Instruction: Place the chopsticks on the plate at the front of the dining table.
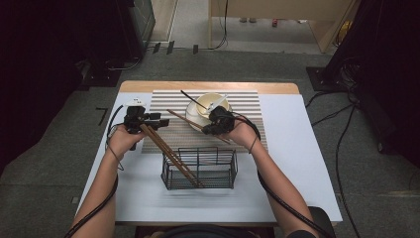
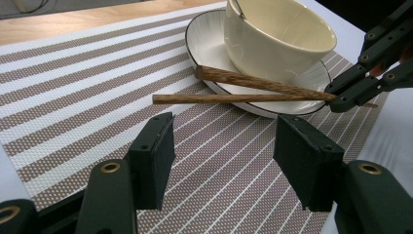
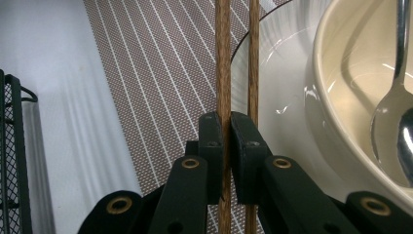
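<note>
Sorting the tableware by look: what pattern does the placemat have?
The placemat has brown and white stripes, clearest in the left gripper view.

A lab or studio set up for recording, staged to mimic a dining spot. A small white tabletop [image 1: 297, 148] stands alone on grey carpet [image 1: 59, 148], hemmed in by black curtains [image 1: 29, 59] on both sides, with loose cables [image 1: 341, 139] trailing across the floor and dark equipment [image 1: 143, 20] in the far corner. On the tabletop, a striped placemat [image 1: 168, 106], a bowl [image 1: 210, 104] on a plate [image 1: 194, 118], chopsticks [image 1: 171, 153] and a wire basket [image 1: 198, 171] serve as props, and a person seated at it holds a cabled claw [image 1: 218, 124] in each hand.
</note>
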### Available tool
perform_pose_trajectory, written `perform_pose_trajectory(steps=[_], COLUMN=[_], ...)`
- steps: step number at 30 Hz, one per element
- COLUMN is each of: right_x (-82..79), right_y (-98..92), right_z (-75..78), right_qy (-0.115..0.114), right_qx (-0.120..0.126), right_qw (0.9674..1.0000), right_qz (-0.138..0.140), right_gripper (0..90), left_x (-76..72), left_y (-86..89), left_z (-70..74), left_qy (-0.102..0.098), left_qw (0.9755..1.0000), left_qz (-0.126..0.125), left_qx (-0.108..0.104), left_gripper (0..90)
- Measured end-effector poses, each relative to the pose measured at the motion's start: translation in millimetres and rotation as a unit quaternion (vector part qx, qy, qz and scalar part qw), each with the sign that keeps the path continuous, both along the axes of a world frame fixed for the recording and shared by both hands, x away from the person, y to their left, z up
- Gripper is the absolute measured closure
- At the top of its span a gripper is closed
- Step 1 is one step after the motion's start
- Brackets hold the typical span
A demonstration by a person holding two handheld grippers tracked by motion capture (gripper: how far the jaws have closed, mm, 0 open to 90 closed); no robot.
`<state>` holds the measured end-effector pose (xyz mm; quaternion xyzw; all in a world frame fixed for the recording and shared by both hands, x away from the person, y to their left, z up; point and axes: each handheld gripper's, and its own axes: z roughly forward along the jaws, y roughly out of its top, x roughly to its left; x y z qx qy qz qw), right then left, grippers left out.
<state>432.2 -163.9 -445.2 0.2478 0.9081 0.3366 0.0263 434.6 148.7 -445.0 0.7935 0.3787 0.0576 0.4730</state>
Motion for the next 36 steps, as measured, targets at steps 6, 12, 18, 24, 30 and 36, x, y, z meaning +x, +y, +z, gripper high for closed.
perform_pose_trajectory(steps=[6,12,18,24,30,36], right_x=[0.8,1.8,3.1,3.5,4.1,3.4], right_y=[0.1,0.4,0.9,0.7,-0.2,-0.6], right_z=[-2.1,-3.5,-4.9,-5.7,-6.4,-8.1], right_qy=[0.001,0.006,0.003,0.003,0.002,0.008], right_qx=[-0.002,0.000,-0.002,-0.004,-0.002,0.001], right_qw=[1.0000,1.0000,1.0000,0.9999,0.9998,0.9996], right_qz=[-0.002,-0.005,-0.009,-0.016,-0.020,-0.026], right_gripper=[85.4,85.4,85.3,85.2,85.2,84.9], left_x=[1.3,1.6,1.6,2.2,2.3,2.3], left_y=[-1.6,-4.9,-8.1,-11.1,-14.0,-14.3], left_z=[-0.3,-3.6,-5.8,-9.0,-11.3,-12.5], left_qy=[-0.003,0.002,0.004,0.007,0.007,0.008], left_qw=[1.0000,1.0000,1.0000,0.9999,0.9999,0.9999], left_qz=[0.002,-0.001,-0.004,-0.006,-0.009,-0.008], left_qx=[-0.001,0.003,0.005,0.009,0.013,0.010], left_gripper=[39.1,39.1,39.2,39.3,39.4,39.5])
